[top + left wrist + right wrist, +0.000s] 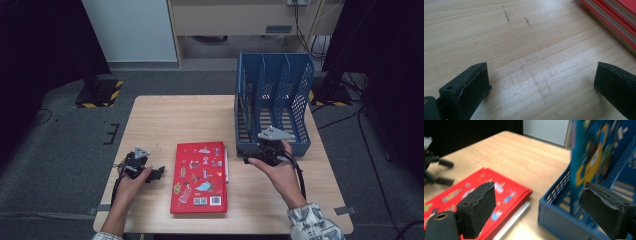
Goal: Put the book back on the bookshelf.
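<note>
In the high view, the red book (200, 177) lies flat on the wooden table (165, 120), a little below the middle of the frame. Under it there is at least one more thin book, whose white edge shows along its right side. The blue file rack (272, 102) stands at the upper right of the table, and a book with a colourful blue cover (596, 152) stands upright in its left compartment, as the right gripper view shows.

The left gripper (156, 173) is at the lower left of the high view, held low by the left hand (131, 185), just beside the left edge of the red book but apart from it. In the left gripper view its jaws stand wide apart, with only bare table wood between them; the red book's edge (614, 22) is in the upper right corner.

The right gripper (247, 160) is held by the right hand (280, 172) in front of the rack's near wall, right of the red book. Its jaws are apart and hold nothing; between them the right gripper view shows the table and the rack's corner.
</note>
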Action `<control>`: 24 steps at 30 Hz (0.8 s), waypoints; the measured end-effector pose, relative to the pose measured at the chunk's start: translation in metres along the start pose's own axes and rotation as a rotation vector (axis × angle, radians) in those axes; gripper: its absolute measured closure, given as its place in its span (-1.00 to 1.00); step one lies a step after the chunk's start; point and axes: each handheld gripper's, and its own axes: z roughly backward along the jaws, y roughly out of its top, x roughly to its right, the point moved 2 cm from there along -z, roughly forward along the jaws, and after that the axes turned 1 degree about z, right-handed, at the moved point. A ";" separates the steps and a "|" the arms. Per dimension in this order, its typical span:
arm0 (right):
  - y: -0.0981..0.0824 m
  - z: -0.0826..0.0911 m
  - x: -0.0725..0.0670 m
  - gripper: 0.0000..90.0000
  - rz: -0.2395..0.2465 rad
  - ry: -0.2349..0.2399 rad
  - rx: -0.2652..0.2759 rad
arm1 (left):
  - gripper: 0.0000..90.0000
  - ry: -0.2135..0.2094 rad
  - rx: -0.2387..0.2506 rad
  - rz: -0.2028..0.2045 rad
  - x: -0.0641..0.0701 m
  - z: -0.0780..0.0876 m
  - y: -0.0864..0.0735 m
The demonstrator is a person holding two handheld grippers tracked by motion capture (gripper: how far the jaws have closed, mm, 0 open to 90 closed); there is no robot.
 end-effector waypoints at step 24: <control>-0.054 -0.025 -0.059 -0.30 0.094 0.200 -0.160 | -0.85 -0.128 0.138 -0.045 0.034 0.030 0.021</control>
